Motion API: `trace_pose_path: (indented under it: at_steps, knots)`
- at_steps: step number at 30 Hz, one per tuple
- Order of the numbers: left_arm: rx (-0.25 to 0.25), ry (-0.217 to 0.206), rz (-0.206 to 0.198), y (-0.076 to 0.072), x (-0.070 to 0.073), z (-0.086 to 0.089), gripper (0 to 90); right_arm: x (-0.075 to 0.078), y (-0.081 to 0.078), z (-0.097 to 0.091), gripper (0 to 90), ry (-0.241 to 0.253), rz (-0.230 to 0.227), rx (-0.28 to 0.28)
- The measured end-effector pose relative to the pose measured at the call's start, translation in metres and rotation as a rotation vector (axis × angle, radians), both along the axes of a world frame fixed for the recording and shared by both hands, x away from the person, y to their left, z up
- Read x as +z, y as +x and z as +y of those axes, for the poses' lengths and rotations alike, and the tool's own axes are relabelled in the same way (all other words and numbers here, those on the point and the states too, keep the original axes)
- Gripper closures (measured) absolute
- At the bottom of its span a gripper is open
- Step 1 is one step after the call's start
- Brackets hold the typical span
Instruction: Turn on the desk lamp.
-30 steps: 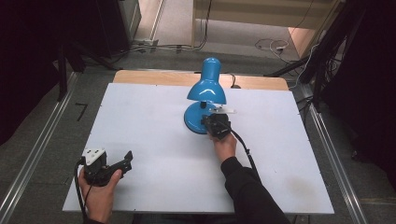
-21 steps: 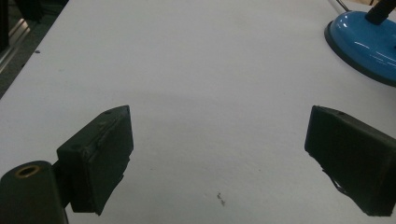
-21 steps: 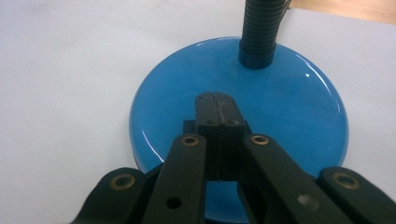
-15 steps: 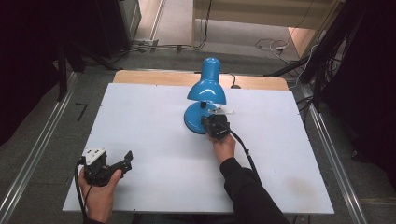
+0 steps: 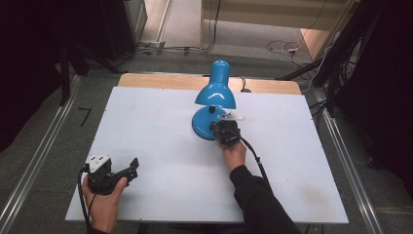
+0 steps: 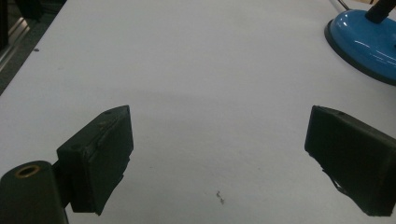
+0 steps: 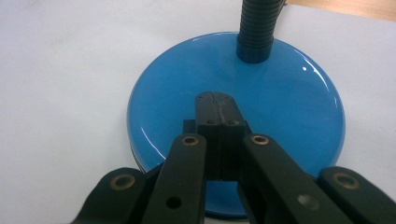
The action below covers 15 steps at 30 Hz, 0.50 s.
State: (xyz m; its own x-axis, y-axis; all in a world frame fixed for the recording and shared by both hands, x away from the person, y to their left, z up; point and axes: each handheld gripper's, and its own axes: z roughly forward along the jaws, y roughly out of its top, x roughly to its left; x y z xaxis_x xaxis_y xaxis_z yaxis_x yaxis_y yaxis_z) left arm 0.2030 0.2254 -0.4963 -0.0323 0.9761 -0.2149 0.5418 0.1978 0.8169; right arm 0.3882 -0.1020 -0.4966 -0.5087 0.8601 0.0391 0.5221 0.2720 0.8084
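A blue desk lamp [image 5: 215, 90] stands at the back middle of the white table [image 5: 156, 126], its shade bent over its round base [image 7: 289, 93]. My right gripper [image 7: 215, 100] is shut, jaws pressed together, with its tips resting over the near part of the base, on a small black block [image 7: 188, 125] there. The black ribbed neck [image 7: 256, 28] rises just beyond. In the high view the right gripper [image 5: 220, 127] sits at the base's front right. My left gripper [image 5: 132, 165] lies near the front left corner, open, with nothing between its jaws [image 6: 219, 140].
A strip of bare wood [image 5: 160, 80] runs along the table's far edge. Metal rails [image 5: 39, 156] flank the table on the floor, and cables [image 5: 285, 48] lie on the floor beyond. The lamp's base [image 6: 364, 42] shows at the upper right of the left gripper view.
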Motion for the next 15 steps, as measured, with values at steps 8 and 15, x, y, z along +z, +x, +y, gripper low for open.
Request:
trace_pose_path:
  at_steps: [8, 15]
  knots:
    - [-0.004, -0.001, 0.001, 0.0005, -0.0003, 0.0000, 8.5, -0.0002, -0.0004, 0.0007, 87.7, 0.001, 0.000, -0.001]
    - [-0.007, -0.001, 0.003, 0.0004, -0.0003, -0.0002, 8.5, -0.0006, -0.0011, 0.0022, 87.8, -0.006, -0.005, 0.002]
